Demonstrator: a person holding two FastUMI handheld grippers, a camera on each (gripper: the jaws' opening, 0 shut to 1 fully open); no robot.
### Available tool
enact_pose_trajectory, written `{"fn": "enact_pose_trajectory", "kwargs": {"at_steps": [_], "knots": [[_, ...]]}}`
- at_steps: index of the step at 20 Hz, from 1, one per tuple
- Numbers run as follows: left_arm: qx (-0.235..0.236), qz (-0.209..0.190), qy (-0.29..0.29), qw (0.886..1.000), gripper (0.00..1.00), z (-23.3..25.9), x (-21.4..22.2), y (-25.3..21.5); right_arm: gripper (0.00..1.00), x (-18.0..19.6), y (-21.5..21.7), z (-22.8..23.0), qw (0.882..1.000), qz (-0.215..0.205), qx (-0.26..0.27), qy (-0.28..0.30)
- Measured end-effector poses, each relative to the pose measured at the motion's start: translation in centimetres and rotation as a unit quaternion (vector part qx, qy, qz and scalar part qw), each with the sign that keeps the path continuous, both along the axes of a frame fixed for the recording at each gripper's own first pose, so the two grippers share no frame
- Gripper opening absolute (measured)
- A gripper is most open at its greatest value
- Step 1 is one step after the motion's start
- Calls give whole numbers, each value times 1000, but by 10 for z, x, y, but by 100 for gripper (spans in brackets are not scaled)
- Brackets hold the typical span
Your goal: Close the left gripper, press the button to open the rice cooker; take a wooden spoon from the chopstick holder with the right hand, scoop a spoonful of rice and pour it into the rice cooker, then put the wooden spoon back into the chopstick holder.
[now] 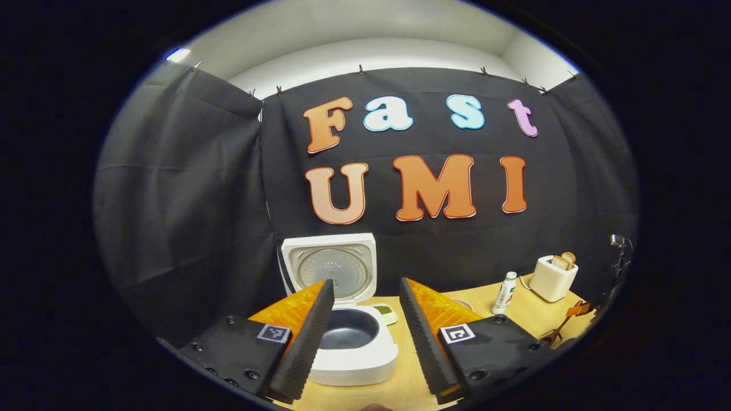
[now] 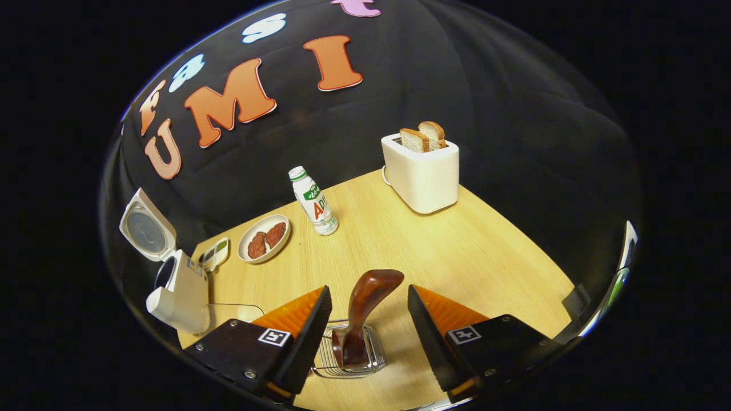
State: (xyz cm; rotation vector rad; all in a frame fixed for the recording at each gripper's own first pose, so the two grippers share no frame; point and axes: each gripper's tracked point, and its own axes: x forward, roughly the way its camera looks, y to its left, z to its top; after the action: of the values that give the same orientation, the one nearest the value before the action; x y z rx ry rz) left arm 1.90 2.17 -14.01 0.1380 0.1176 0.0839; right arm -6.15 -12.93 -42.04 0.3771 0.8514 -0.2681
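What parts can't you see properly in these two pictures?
- Rice cooker pot: in the left gripper view the left gripper's fingers cover its sides, so whether rice lies inside is unclear.
- Wooden spoon: in the right gripper view its lower end sinks into the wire chopstick holder, partly behind the right gripper's finger.
- Food on the plate: too small to name.
- Bottle label: too small to read.

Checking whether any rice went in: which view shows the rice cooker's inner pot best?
The left gripper view: the rice cooker sits straight ahead with its lid up, and the dark inner pot is seen from above. The right gripper view shows the cooker side-on at the edge, its pot opening barely visible.
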Motion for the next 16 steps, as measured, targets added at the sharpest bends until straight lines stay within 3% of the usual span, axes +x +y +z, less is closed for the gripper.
{"fn": "enact_pose_trajectory", "kwargs": {"at_steps": [3, 5, 6, 7, 8, 16], "knots": [[-3, 8, 7, 1000, 80, -6, -7, -1, 72, 2, 4, -8, 999, -12, 38, -1], [0, 11, 12, 1000, 80, -10, -9, -2, 60, 2, 4, -11, 999, -18, 43, -5], [0, 14, 12, 1000, 80, -10, -9, -1, 44, 5, 6, -9, 998, -19, 52, -14], [-2, 16, 9, 1000, 80, -10, -9, -1, 43, 6, 8, -7, 998, -26, 62, -21], [-7, 16, 11, 1000, 80, -12, -7, -2, 35, 6, 14, -4, 996, -29, 77, -26], [-14, -4, 14, 1000, 80, -17, 8, -9, 24, -19, 24, 13, 995, -56, 64, -47]]}}
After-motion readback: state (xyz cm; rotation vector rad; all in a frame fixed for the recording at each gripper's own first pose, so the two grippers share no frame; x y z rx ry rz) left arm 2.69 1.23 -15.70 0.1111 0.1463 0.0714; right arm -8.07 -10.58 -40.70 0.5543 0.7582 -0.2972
